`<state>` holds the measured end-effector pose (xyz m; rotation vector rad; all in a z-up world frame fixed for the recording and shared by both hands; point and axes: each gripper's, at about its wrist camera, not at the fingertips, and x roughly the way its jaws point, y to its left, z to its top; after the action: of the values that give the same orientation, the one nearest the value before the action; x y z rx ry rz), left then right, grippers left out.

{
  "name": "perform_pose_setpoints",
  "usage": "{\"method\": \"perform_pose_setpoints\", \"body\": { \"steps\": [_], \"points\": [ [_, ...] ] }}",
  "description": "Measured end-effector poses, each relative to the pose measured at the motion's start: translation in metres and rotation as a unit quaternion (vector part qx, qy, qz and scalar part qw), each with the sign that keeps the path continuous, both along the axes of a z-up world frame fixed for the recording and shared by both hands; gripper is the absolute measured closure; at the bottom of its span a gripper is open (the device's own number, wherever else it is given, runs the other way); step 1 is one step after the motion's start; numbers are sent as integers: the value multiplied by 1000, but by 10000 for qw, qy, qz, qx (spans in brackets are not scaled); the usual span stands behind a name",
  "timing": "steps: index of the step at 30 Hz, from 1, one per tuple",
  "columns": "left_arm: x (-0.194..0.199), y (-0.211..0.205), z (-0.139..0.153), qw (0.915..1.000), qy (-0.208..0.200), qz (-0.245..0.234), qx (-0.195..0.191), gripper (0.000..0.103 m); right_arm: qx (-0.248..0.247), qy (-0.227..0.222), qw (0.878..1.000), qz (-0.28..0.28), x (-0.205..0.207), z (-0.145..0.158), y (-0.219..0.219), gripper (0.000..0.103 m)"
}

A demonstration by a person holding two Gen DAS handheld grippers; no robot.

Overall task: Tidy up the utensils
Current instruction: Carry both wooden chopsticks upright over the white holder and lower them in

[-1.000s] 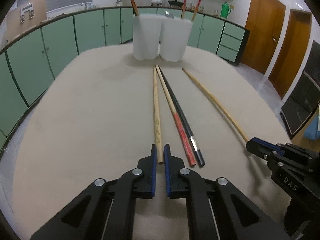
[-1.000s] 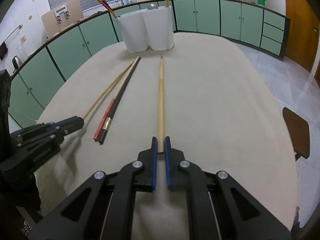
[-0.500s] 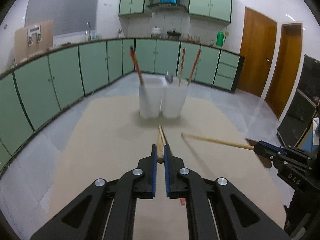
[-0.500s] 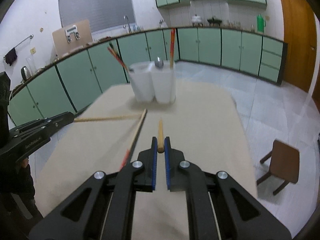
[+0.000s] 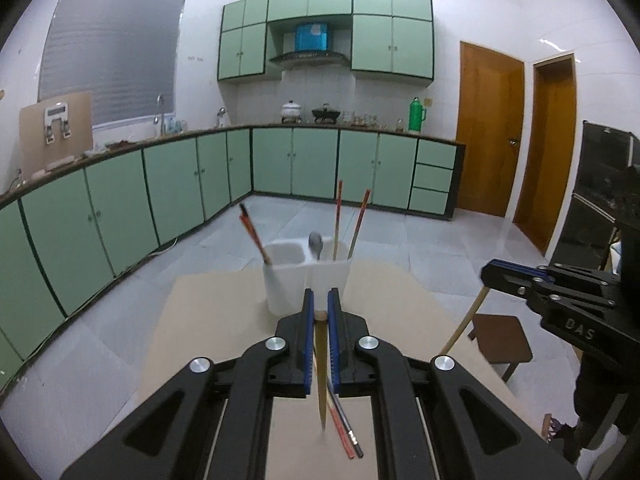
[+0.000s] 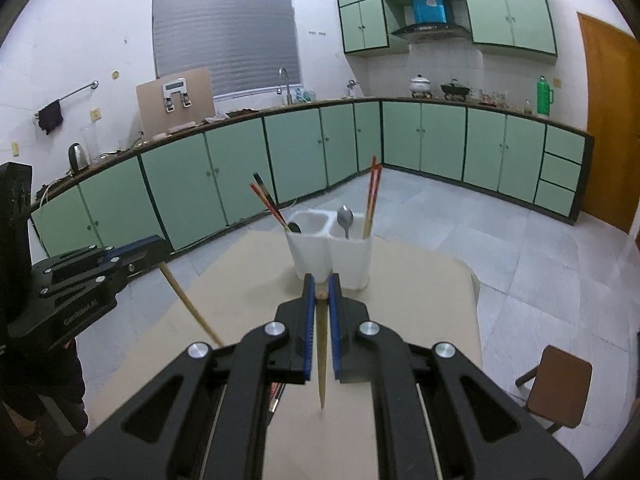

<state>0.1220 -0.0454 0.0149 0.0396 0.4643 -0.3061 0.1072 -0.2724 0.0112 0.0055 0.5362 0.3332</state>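
Where the walls fill the upper half of both frames, a kitchen shows: green cabinets (image 5: 296,166) along the counter and overhead, a shuttered window (image 6: 226,32) at upper left, wooden doors (image 5: 490,128) at right. Grey floor tiles (image 5: 436,240) spread below them. A beige table (image 6: 420,300) takes the lower centre of each frame, and a brown stool (image 6: 556,384) stands at lower right of the right wrist view.

At mid-frame on the table's far end stands a white two-compartment holder (image 5: 306,276) with red chopsticks (image 5: 339,216) and a spoon (image 6: 345,218) upright in it.

The left gripper (image 5: 319,312) is raised above the table, level, its blue-padded fingers (image 5: 307,340) closed on a wooden chopstick (image 5: 321,376) that hangs tip-down toward the bottom of the frame. The right gripper (image 6: 320,294) is posed alike, its jaws pinching a second wooden chopstick (image 6: 322,360), also pointing down. Each gripper shows at the other view's edge, its stick slanting downward.

A red and a black chopstick (image 5: 344,428) lie together on the table, below the left gripper at lower centre.
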Motion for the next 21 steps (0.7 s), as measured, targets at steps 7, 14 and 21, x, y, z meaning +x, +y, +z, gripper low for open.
{"method": "perform_pose_setpoints", "body": {
  "steps": [7,14,21],
  "points": [
    [-2,-3,27,9994,-236,-220,-123,96,47,-178,9995,250,7,34,0,97],
    [6,-8,52,9978,-547,-323,-164,96,-34,-420,9982,429,22,68,9,97],
    [38,-11,77,9961,-804,-290,-232,97,-143,-734,9962,454,55,100,14,97]
  ]
}}
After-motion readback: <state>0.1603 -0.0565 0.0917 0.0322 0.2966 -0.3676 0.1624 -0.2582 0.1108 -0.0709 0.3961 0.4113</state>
